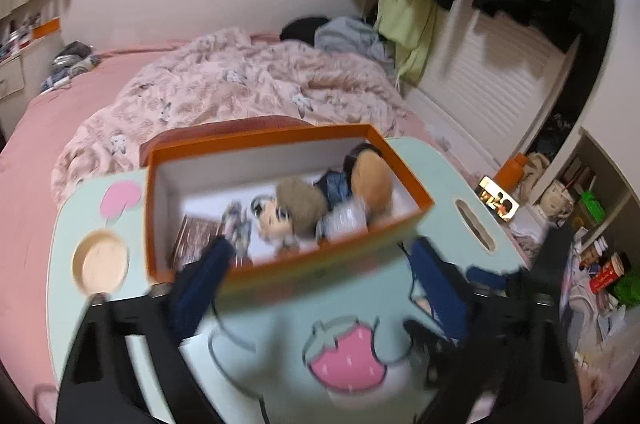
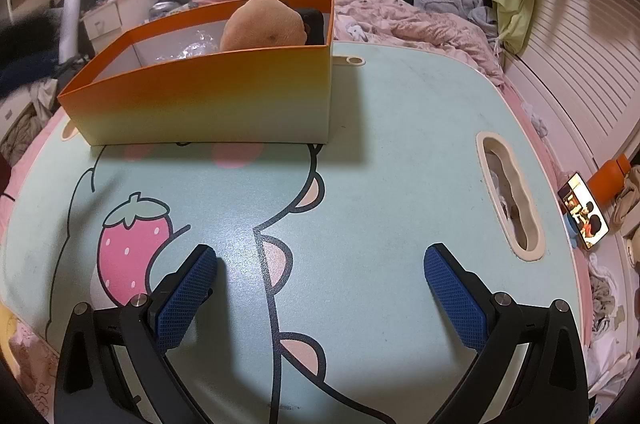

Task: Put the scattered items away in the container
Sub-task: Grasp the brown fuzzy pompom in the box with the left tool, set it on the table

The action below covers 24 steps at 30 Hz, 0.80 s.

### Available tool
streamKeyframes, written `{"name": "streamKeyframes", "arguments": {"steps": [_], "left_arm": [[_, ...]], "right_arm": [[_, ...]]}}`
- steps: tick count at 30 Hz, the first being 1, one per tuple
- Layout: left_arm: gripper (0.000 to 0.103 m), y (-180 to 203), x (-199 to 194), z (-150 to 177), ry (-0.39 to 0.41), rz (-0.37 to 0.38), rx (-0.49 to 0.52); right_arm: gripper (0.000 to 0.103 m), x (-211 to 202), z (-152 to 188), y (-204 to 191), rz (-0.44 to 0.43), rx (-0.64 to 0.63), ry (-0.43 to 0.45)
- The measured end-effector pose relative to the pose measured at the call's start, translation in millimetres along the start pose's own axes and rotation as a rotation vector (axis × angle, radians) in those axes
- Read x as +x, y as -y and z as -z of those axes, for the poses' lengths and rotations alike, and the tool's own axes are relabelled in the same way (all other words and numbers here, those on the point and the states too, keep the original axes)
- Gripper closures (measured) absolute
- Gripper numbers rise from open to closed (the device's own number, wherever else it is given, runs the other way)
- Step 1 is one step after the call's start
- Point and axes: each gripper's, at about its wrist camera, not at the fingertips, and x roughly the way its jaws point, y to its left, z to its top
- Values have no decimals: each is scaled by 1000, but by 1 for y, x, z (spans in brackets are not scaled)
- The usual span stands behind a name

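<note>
Two blue pads of the left gripper (image 1: pixel 320 264) are showing in the left wrist view, blurred and standing apart, and the near wall of the orange box (image 1: pixel 288 266) is lying between them. If the pads are pressing on this wall, I cannot tell, because the picture is smeared. The box is sitting on the mint lap table (image 1: pixel 280 344), just ahead of the fingers. Inside it a brown plush toy (image 1: pixel 372 184), a small figurine with big eyes (image 1: pixel 272 216), a shiny plastic wrapper (image 1: pixel 344 220) and a dark patterned booklet (image 1: pixel 196 236) are lying together. Below the gripper a pink strawberry drawing (image 1: pixel 348 360) is showing on the table. To the left of the fingers a round cup hole (image 1: pixel 100 262) is sitting in the table. Behind the box a pink quilt (image 1: pixel 240 80) is spreading over the bed.

In the right wrist view the right gripper (image 2: pixel 320 260) is hovering over the bare table (image 2: pixel 400 144) with its jaws wide apart and nothing between them. The orange box (image 2: pixel 208 96) is standing well ahead and to the left, with the plush toy (image 2: pixel 260 24) rising above its rim. To the right of the fingers a handle slot (image 2: pixel 512 192) is cut in the table, and further right a lit phone (image 2: pixel 584 212) is leaning beside an orange bottle (image 2: pixel 612 176).
</note>
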Motion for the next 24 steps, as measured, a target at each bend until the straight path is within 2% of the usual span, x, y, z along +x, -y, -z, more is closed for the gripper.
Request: {"name": "streamKeyframes", "arguments": {"steps": [1,3,6,9,13,15,16,17,18,19,24], "left_arm": [[37,-4,14,-13,-49,14,-19],[38,-12,39,-30,-120,38,-75],[47,-21,68,-46,-185,-11,-125],[48,-15,94,-50,-257,-33,-100],[49,-16,115,-46,-310,-93,-106],[49,-22,126,-43,-349,-116,-142],[52,-23,132,-41,-365,-136,-145],[57,-22,135,-41,-361,-155,-121],[72,-21,135,-42,-350,-177,-104],[76,-21,133,-43,-341,-187,-108],[78,-25,98,-51,-214,-78,-151]], "right_arm": [[0,0,0,0,0,0,0],[0,0,0,0,-1,-2,1],[0,0,-1,0,-2,-3,1],[0,0,0,0,-3,-6,1],[0,0,0,-1,-4,-7,2],[0,0,0,-1,-5,-9,2],[0,0,0,-1,-5,-9,2],[0,1,0,-1,-6,-10,1],[0,0,0,-1,-7,-11,2],[0,1,0,-1,-7,-11,2],[0,1,0,-2,-9,-14,2]]}}
